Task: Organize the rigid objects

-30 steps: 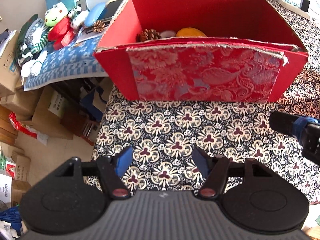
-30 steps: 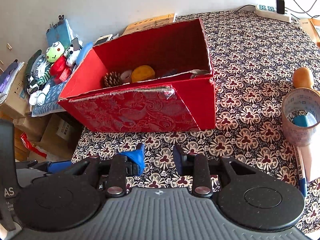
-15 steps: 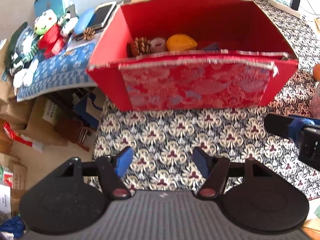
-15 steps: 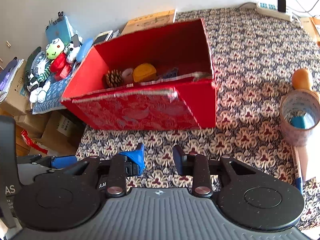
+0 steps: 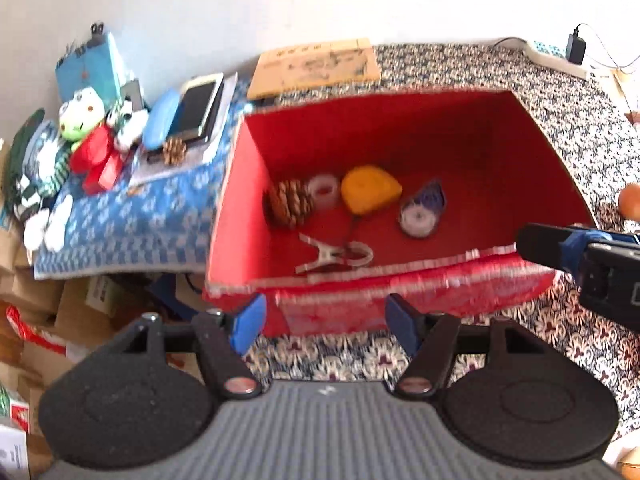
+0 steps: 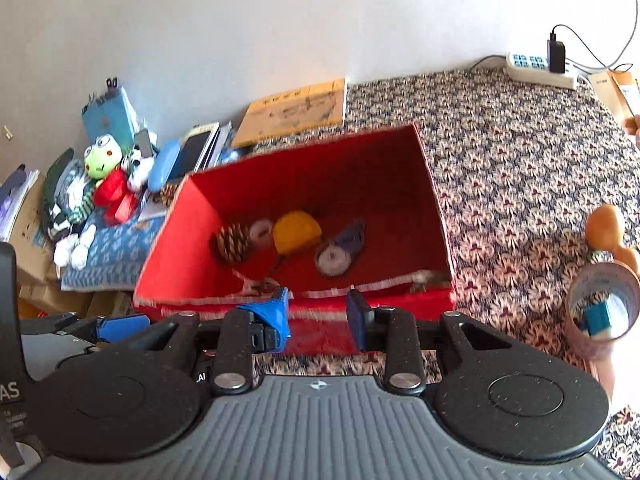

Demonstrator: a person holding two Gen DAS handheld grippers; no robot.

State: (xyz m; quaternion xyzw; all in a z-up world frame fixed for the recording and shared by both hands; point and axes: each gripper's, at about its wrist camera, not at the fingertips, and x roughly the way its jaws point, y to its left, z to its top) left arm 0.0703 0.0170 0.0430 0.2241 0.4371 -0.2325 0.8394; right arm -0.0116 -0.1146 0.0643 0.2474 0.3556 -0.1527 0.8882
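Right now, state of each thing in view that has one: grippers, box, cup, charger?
left gripper: open, empty
right gripper: open, empty
red cardboard box: open-topped, upright, holding items
brown pine cone: lying in box
clear plastic clip: lying in box, jaws closed
patterned paper cup: upright, blue item inside
black charger: plugged into white power strip

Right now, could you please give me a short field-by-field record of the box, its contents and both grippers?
container: red box, open top, on the patterned tablecloth
contents: pine cone, small tape roll, yellow object, correction tape dispenser, clear clip
left gripper: fingers open, empty, near the box's front wall
right gripper: fingers open, empty, at the front rim
outside the box: patterned cup on the right, second pine cone on the left shelf
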